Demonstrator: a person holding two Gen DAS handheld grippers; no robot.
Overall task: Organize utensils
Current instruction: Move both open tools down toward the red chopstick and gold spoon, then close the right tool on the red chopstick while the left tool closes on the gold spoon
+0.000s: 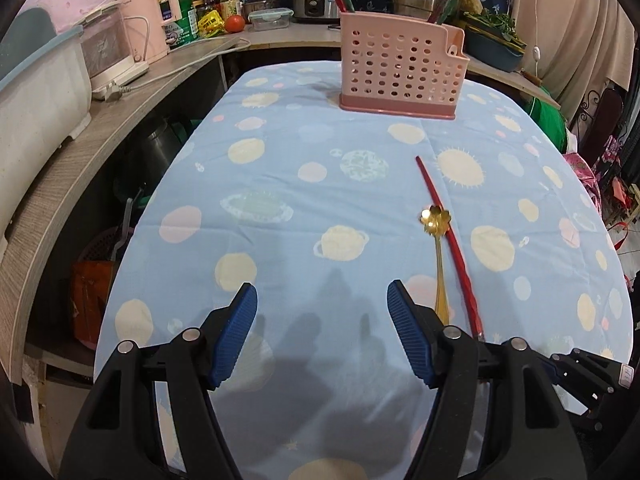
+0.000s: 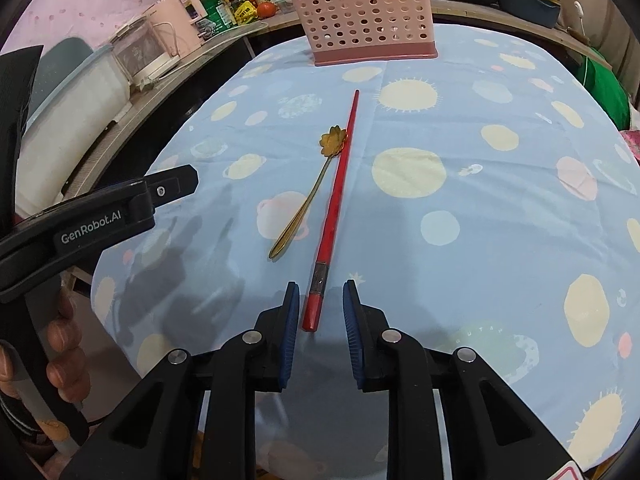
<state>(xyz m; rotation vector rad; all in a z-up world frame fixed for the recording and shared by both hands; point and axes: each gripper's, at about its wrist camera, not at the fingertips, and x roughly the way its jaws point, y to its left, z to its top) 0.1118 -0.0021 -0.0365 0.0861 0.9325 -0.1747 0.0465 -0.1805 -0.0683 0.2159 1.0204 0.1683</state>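
A red chopstick (image 2: 336, 200) lies lengthwise on the blue planet-print tablecloth (image 2: 480, 220); its near end sits between the blue pads of my right gripper (image 2: 320, 300), which is open around it without touching. A gold flower-bowl spoon (image 2: 312, 188) lies just left of the chopstick. A pink perforated utensil holder (image 2: 364, 16) stands at the table's far end. In the left wrist view my left gripper (image 1: 322, 300) is open and empty, left of the spoon (image 1: 436, 240) and chopstick (image 1: 448, 240), with the holder (image 1: 400, 68) ahead.
A curved wooden counter (image 1: 120, 120) runs along the left with a pink appliance (image 1: 148, 24), a white tub (image 1: 36, 92), bottles, a tomato (image 1: 234, 22) and pots behind. My left gripper's body (image 2: 92, 220) shows at the right wrist view's left edge.
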